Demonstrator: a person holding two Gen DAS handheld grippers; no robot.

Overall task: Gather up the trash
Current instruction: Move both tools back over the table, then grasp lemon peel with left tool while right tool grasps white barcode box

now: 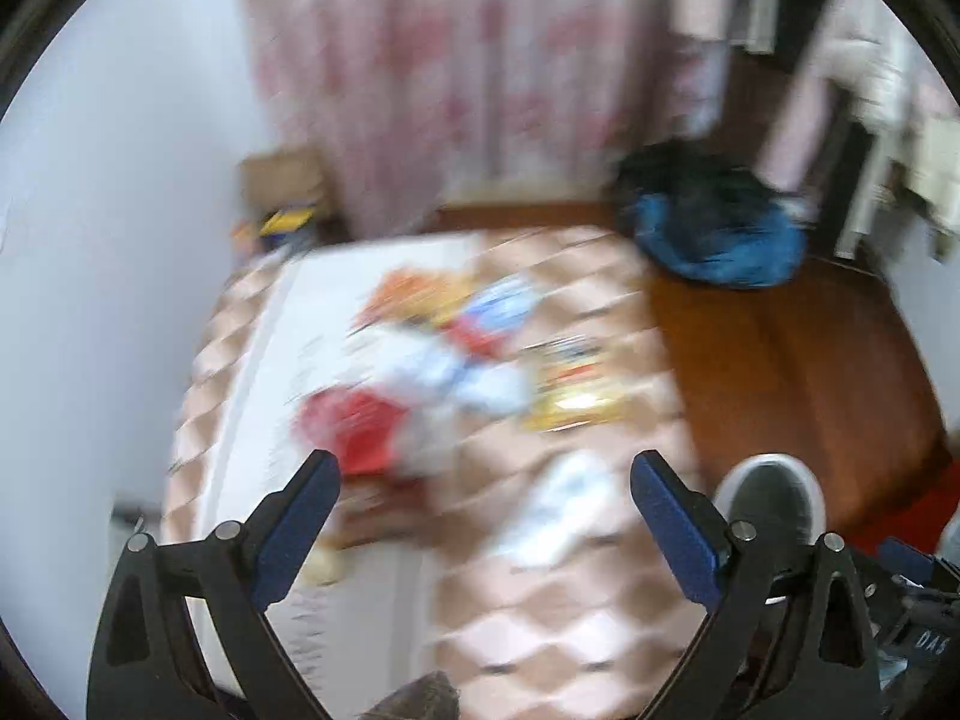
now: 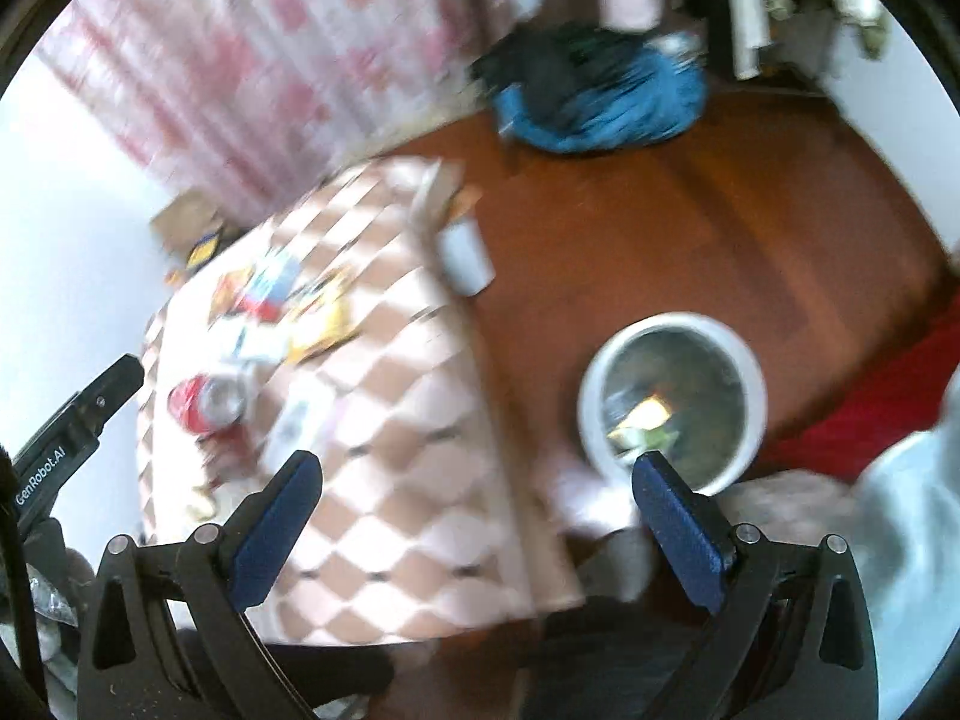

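Both views are blurred by motion. A heap of trash lies on a table with a pink checked cloth [image 1: 540, 630]: a red crumpled wrapper [image 1: 354, 426], white and blue wrappers [image 1: 456, 372], a yellow packet [image 1: 576, 402] and a white scrap [image 1: 564, 510]. My left gripper [image 1: 483, 468] hangs open above the near side of the heap, holding nothing. In the right wrist view the same heap [image 2: 270, 312] and a red can-like item [image 2: 207, 402] lie on the cloth. My right gripper [image 2: 477, 468] is open and empty over the table's right edge. A white round bin [image 2: 672, 402] with scraps inside stands on the floor.
A brown wooden floor [image 2: 690, 210] runs right of the table. A blue and black bundle [image 1: 714, 228] lies by the far wall, under a pink flowered curtain [image 1: 480, 60]. A cardboard box [image 1: 282, 180] sits at the back left. A shoe [image 1: 774, 498] shows near the table.
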